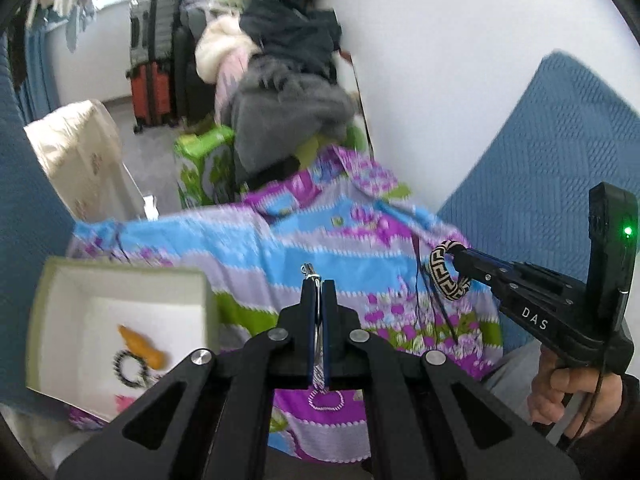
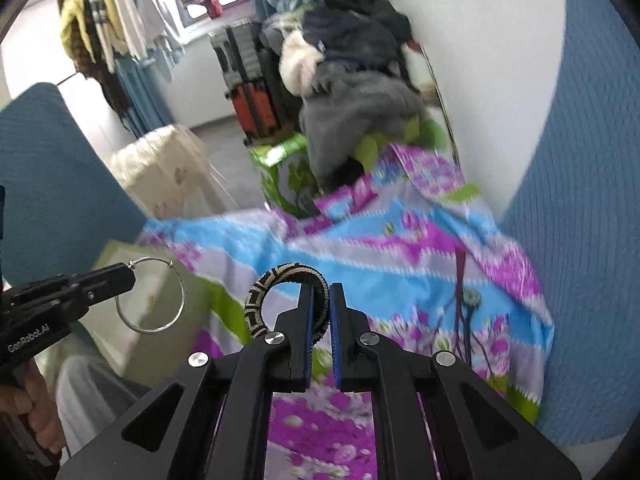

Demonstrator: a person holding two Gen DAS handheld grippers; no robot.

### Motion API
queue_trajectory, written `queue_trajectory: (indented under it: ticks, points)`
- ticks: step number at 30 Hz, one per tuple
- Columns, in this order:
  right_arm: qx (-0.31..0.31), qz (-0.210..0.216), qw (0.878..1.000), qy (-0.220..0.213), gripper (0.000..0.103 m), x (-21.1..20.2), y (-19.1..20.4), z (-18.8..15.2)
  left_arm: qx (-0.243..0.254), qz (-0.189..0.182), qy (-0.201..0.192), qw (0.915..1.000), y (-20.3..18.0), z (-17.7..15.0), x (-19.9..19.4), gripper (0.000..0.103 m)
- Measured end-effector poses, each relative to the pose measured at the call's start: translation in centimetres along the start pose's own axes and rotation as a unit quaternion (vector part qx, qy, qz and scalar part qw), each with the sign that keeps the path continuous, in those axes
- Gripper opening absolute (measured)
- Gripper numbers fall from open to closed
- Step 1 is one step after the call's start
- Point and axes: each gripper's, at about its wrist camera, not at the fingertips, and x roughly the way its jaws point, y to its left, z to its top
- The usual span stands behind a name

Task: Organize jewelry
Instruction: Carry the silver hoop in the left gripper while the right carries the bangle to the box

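My left gripper (image 1: 319, 285) is shut on a thin silver hoop (image 2: 151, 296), which hangs from its tip in the right wrist view (image 2: 130, 270). My right gripper (image 2: 320, 292) is shut on a woven black-and-cream bangle (image 2: 276, 280); it shows in the left wrist view (image 1: 460, 256) with the bangle (image 1: 440, 276) held above the cloth. A white open box (image 1: 56, 304) at lower left holds an orange piece (image 1: 142, 346) and a black beaded bracelet (image 1: 128, 368).
A purple, blue and green flowered cloth (image 1: 280, 240) covers the surface. Blue textured cushions (image 1: 552, 152) stand at the right and left. Behind are a pile of clothes (image 1: 280, 92), suitcases (image 1: 154, 68) and a green package (image 1: 204, 160).
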Motion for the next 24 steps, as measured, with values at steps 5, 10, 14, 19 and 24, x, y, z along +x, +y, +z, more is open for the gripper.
queue_trajectory:
  ticks: [5, 10, 14, 19, 24]
  points:
    - [-0.017, 0.029, 0.999, -0.035, 0.006, -2.4, 3.9, 3.2, -0.009, 0.014, -0.033, 0.9993, 2.2, 1.4, -3.5, 0.002]
    - [-0.044, 0.06, 0.996, -0.048, 0.006, -2.8, 8.4, 4.6, -0.015, 0.038, -0.052, 0.9978, 4.8, 1.5, -5.7, 0.002]
    - [-0.064, 0.081, 0.994, -0.041, 0.006, -1.5, 11.9, 4.7, -0.031, 0.061, -0.056, 0.9961, 7.8, 0.6, -6.5, 0.002]
    - [-0.09, 0.102, 0.991, -0.005, 0.006, 2.6, 15.4, 3.5, -0.069, 0.083, -0.046, 0.9931, 11.9, -1.3, -5.9, 0.002]
    - [-0.102, 0.126, 0.985, 0.051, 0.006, 6.6, 17.5, 1.6, -0.108, 0.092, -0.023, 0.9896, 15.6, -3.6, -4.3, 0.002]
